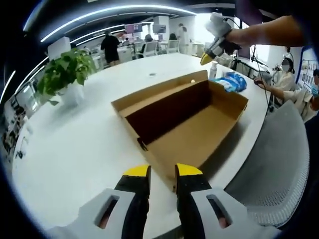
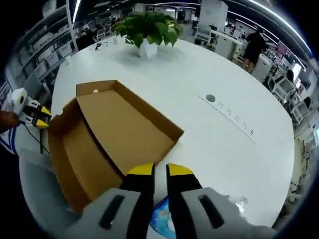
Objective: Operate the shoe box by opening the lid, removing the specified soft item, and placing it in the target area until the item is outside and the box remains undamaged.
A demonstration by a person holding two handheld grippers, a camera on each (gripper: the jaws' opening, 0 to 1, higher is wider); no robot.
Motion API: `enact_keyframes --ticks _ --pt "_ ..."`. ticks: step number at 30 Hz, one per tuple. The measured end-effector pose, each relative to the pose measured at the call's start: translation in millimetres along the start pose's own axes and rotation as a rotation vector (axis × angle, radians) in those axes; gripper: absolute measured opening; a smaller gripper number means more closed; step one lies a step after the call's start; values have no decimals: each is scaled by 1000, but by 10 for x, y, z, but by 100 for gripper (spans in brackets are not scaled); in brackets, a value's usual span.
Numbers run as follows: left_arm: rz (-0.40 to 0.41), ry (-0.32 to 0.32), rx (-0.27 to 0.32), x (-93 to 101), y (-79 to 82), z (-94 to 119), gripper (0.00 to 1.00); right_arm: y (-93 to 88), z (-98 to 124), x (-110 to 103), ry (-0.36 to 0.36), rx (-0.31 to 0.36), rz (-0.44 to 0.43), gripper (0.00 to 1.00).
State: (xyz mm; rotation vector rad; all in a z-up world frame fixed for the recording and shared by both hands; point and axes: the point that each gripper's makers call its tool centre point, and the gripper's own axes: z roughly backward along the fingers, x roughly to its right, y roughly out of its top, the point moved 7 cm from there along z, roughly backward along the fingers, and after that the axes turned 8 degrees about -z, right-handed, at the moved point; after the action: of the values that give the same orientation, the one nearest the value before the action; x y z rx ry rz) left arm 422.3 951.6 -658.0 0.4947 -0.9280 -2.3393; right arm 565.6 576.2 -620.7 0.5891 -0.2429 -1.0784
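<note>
The brown cardboard shoe box (image 1: 199,134) stands open and empty on the white round table (image 1: 75,149), its lid (image 1: 154,92) folded back on the far side. My left gripper (image 1: 162,172) hovers over the box's near corner, jaws a little apart with nothing between them. A hand holds my right gripper (image 1: 205,59) above the box's far end. A soft blue-and-white packet (image 1: 234,82) lies on the table beside that end. In the right gripper view the box (image 2: 75,159) lies ahead, my right gripper (image 2: 160,172) is shut and empty, and the packet (image 2: 158,219) shows beneath it.
A potted plant (image 1: 67,72) stands on the table's far side. A small bottle (image 1: 213,69) is next to the packet. A grey mesh chair (image 1: 279,159) presses against the table edge by the box. A power strip (image 2: 229,117) lies on the table. People sit and stand beyond.
</note>
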Motion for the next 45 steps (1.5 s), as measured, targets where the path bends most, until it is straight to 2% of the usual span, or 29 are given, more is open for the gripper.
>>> enact_keyframes --ticks 3,8,11,16,19,22,32,39,45 --pt "1 2 5 18 -17 -3 10 -33 -59 -23 7 -11 -21 6" --pt "10 36 32 1 -16 28 8 -19 -101 -37 -9 -8 -25 7" --pt "20 25 14 3 -68 18 7 2 -126 12 -28 -4 -45 8" --pt "34 23 13 29 -62 13 5 32 -172 108 -50 8 -136 11" --pt "52 28 15 28 -65 5 5 70 -217 88 -9 36 -226 11" --pt "59 31 18 32 -68 8 4 88 -271 89 -27 22 -201 12" --pt "83 44 10 41 -72 1 4 4 -568 126 -33 -108 -261 15" --pt "82 63 4 57 -64 1 3 110 -690 239 -33 -139 -300 15" --pt "85 73 -2 55 -60 -2 3 163 -784 269 -21 -152 -320 10"
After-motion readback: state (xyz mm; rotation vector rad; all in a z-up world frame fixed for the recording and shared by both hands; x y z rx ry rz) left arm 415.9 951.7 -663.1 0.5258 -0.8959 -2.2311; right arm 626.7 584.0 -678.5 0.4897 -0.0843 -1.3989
